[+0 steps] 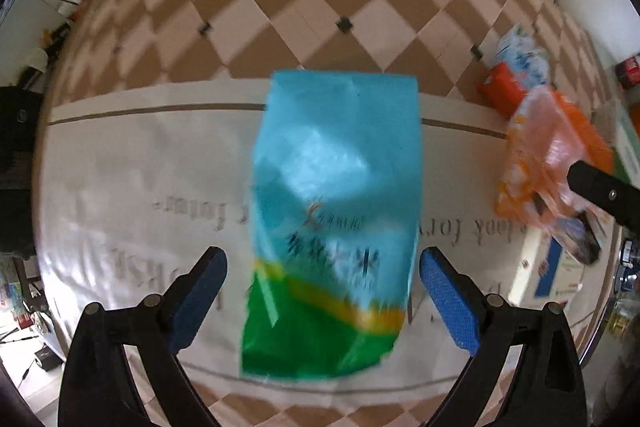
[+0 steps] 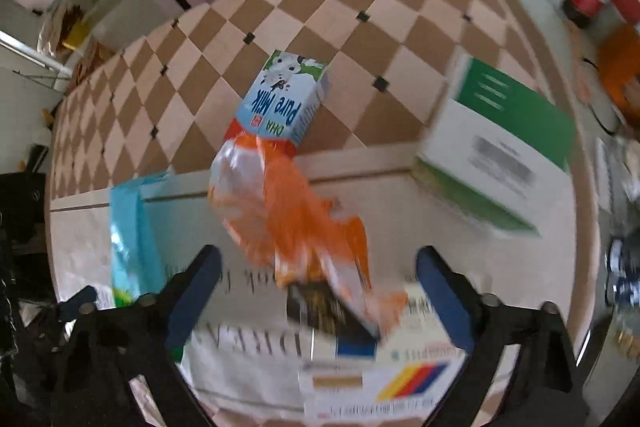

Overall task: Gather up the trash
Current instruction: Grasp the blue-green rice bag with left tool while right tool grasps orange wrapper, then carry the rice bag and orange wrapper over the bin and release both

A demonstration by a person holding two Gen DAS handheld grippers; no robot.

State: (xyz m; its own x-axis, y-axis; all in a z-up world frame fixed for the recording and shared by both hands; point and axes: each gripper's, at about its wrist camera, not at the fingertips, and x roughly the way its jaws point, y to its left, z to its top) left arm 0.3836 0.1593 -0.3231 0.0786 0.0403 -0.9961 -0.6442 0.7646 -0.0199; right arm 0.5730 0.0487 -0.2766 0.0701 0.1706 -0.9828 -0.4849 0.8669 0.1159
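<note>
The left gripper (image 1: pixel 324 291) points down over a white printed sheet (image 1: pixel 132 187) spread on a floor of tan and cream checkered tiles (image 1: pixel 304 11), and its blue-padded fingers (image 1: pixel 448 299) stand wide apart. Between them lies a flat plastic bag (image 1: pixel 336 211), sky blue over most of its length, with a yellow band and a bright green end nearest the camera, dark printed characters across the blue part, and a glossy, slightly crumpled surface; the pads stand clear of both its long edges, so nothing is gripped. The right gripper (image 2: pixel 318 291) also points downward with its jaws wide, and no pad presses on anything. Between its fingers (image 2: pixel 444 299) lies a crumpled wrapper (image 2: pixel 292 211) of orange and clear film, blurred, with a dark printed end nearest the camera, resting on the same sheet and partly over a white printed card (image 2: pixel 380 379) with coloured stripes. Just past the wrapper's far end, on the tiles, lies a small milk carton (image 2: pixel 284 99), blue and white with a spotted cow picture. A white and green box (image 2: pixel 496 147) sits to the right of the wrapper, near the sheet's edge. In the right wrist view the blue bag shows at the left, well apart from the wrapper.
</note>
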